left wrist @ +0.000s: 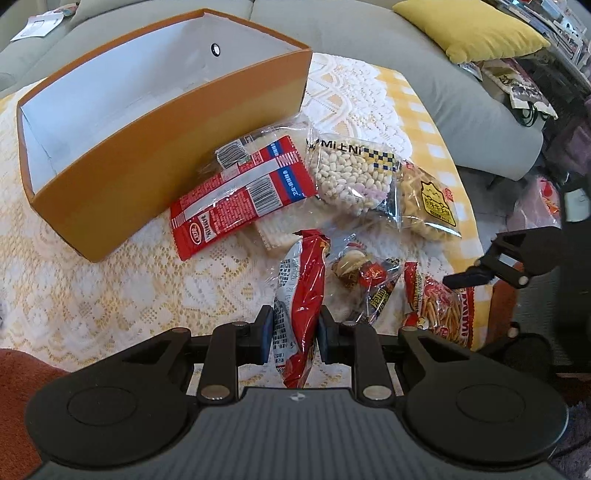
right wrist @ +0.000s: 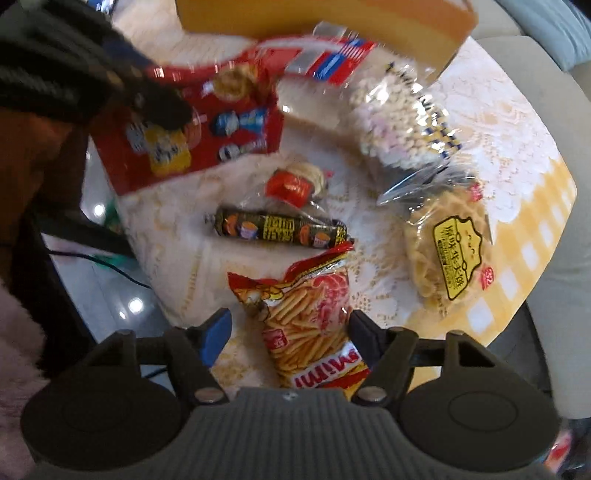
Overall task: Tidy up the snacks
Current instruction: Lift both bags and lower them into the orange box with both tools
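The left gripper (left wrist: pixel 294 334) points steeply down, its jaws clamped on a red and white snack packet (left wrist: pixel 300 306) that stands between the pads. The right gripper (right wrist: pixel 289 332) points almost straight down, jaws spread wide either side of a fries-print snack bag (right wrist: pixel 308 325) lying on the surface, pads not pressing it. The lace-covered surface (left wrist: pixel 110 291) has a yellow check edge, with a grey sofa (left wrist: pixel 461 99) and a yellow cushion (left wrist: pixel 471 31) beyond. The open orange box (left wrist: pixel 122 177) sits far left. Near it lie a red wafer packet (left wrist: pixel 240 199), a clear bag of white puffs (left wrist: pixel 347 177), a bag of yellow crisps (right wrist: pixel 448 251) and a dark sausage stick (right wrist: pixel 277 229).
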The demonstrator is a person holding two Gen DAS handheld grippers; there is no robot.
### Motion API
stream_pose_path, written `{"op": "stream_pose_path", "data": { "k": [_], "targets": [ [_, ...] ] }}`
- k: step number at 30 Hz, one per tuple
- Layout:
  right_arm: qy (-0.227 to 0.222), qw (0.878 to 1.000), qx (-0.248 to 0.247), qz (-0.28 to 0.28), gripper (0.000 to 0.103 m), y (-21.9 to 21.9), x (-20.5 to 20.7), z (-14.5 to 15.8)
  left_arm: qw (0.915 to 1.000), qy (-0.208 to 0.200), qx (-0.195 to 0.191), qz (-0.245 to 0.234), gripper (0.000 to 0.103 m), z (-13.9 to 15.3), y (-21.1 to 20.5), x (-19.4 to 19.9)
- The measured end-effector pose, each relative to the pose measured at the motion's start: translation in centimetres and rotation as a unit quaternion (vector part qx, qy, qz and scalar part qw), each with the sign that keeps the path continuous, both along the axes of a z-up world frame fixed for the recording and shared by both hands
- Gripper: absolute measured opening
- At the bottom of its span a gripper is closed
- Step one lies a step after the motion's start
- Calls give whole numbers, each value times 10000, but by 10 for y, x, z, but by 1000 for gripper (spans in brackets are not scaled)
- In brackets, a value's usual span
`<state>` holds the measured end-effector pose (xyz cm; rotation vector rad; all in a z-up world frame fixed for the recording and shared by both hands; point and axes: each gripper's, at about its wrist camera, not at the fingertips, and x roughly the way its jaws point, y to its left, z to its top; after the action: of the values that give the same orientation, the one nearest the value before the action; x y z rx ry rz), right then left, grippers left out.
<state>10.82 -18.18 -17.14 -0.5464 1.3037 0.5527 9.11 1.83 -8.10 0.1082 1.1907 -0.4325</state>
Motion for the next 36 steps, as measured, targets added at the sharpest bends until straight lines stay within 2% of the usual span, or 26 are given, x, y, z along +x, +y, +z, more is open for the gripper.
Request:
{"op": "stream_pose_path", "data": {
  "k": [2, 6, 10, 13, 17, 24, 30, 36],
  "targets": [
    [-2, 10000, -72, 8, 70, 1, 2, -7, 10000, 15, 30, 6, 27, -2, 0, 1],
    [-60, 9999, -1, -89, 61, -3, 4, -9, 10000, 38, 54, 9, 27, -3, 0, 3],
    [-101, 9997, 88, -186, 45, -7, 10, 2, 10000, -23, 28, 46, 27, 6, 2, 3],
    [-212, 9995, 157, -184, 40, -6, 10, 21, 9998, -141, 21, 103, 27, 19, 4, 3],
    [-402, 9987, 282, -136, 37, -3, 15, 54, 9994, -246, 9, 225, 26, 37, 8, 6],
    [-835, 9934, 783, -25, 37, 11, 33, 119, 9974, -514, -174, 481, 26, 70, 23, 20],
    [-1151, 9855, 1238, -147, 37, 29, 69, 155, 9926, -927, -51, 779, 26, 100, 38, 42],
    [-1282, 9725, 1854, -579, 37, 36, 120, 176, 9841, -1313, 85, 1194, 26, 123, 58, 75]
  ]
}}
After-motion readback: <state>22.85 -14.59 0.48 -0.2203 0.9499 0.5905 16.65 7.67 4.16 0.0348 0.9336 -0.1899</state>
